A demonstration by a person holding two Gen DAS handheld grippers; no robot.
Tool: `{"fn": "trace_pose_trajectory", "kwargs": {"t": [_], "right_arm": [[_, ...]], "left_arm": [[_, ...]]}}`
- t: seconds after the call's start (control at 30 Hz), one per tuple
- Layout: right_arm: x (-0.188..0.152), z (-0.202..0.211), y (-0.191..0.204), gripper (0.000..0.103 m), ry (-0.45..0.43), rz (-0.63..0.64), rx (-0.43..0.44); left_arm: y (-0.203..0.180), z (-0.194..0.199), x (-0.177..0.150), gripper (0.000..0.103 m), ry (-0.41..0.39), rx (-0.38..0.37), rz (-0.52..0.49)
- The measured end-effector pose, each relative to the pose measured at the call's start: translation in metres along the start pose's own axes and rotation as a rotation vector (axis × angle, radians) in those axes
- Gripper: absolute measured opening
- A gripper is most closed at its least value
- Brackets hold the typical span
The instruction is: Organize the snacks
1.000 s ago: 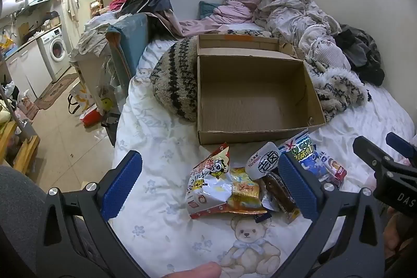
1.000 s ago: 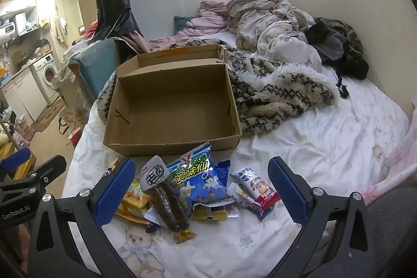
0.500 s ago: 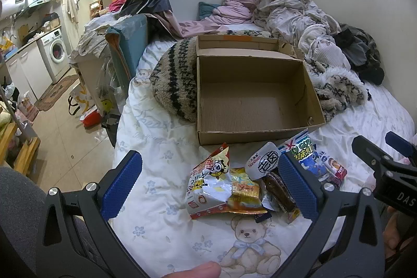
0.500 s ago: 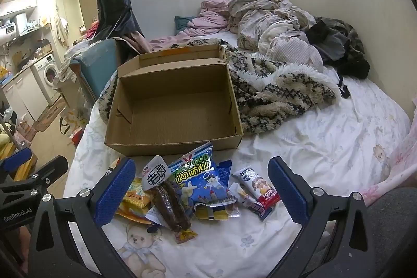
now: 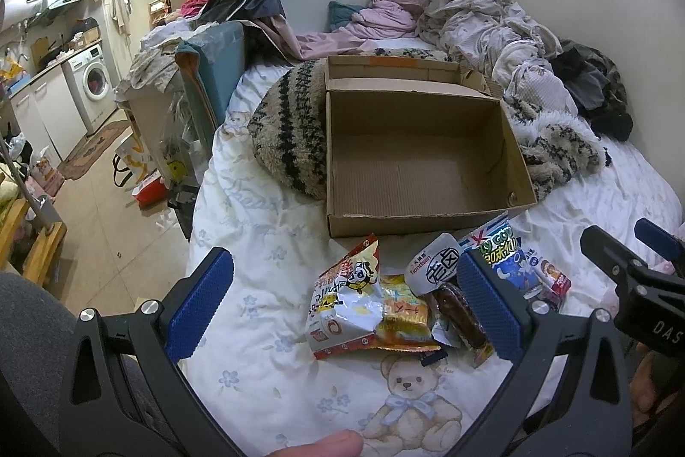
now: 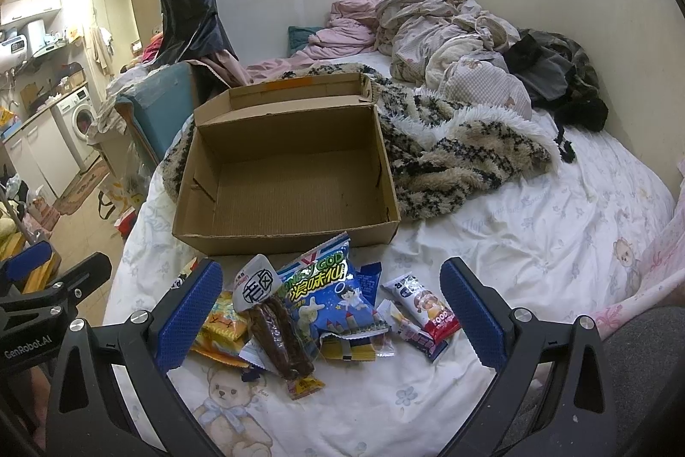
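An empty open cardboard box [image 5: 419, 165] [image 6: 291, 178] sits on the bed. In front of it lies a pile of snacks: a white panda bag [image 5: 346, 307], a yellow packet [image 5: 402, 315] [image 6: 222, 322], a brown sausage pack [image 5: 460, 307] [image 6: 278, 337], a blue bag [image 5: 505, 255] [image 6: 329, 298] and a small red-and-white bar [image 6: 424, 307]. My left gripper [image 5: 342, 307] is open and empty, hovering just before the pile. My right gripper [image 6: 325, 311] is open and empty, also just before the pile.
A striped fuzzy blanket [image 6: 449, 157] lies beside and behind the box. Crumpled bedding and clothes [image 6: 462, 41] fill the far end by the wall. The bed's left edge [image 5: 201, 200] drops to a cluttered floor with a washing machine [image 5: 92, 88].
Both grippers have shifted very slightly; the snacks and box have not moved.
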State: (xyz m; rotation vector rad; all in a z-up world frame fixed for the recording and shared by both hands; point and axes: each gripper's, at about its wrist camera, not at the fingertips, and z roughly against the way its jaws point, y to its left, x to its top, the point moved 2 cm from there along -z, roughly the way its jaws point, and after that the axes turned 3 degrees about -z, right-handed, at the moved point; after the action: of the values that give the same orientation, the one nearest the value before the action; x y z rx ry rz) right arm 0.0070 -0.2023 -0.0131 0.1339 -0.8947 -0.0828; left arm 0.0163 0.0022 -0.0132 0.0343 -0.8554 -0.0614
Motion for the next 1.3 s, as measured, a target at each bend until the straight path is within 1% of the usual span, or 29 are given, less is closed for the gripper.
{"fn": "trace_pose_trajectory", "kwargs": {"t": [0.3, 0.53, 0.9, 1.3], "right_arm": [[-0.0001, -0.0003, -0.0009, 0.103, 0.002, -0.004, -0.005], [-0.0011, 0.0, -0.0003, 0.103, 0.0, -0.007, -0.007], [0.0005, -0.0014, -0.0043, 0.103, 0.004, -0.009, -0.004], [-0.0017, -0.0034, -0.0084, 0.103, 0.008, -0.007, -0.017]], "left_arm": [[-0.0011, 0.0012, -0.0002, 0.103, -0.01, 0.0, -0.004], [-0.0024, 0.0025, 0.0007, 0.103, 0.001, -0.005, 0.0], [-0.0024, 0.0042, 0.0038, 0.103, -0.003, -0.005, 0.0], [-0.0034, 0.0058, 0.0083, 0.103, -0.009, -0.024, 0.006]]}}
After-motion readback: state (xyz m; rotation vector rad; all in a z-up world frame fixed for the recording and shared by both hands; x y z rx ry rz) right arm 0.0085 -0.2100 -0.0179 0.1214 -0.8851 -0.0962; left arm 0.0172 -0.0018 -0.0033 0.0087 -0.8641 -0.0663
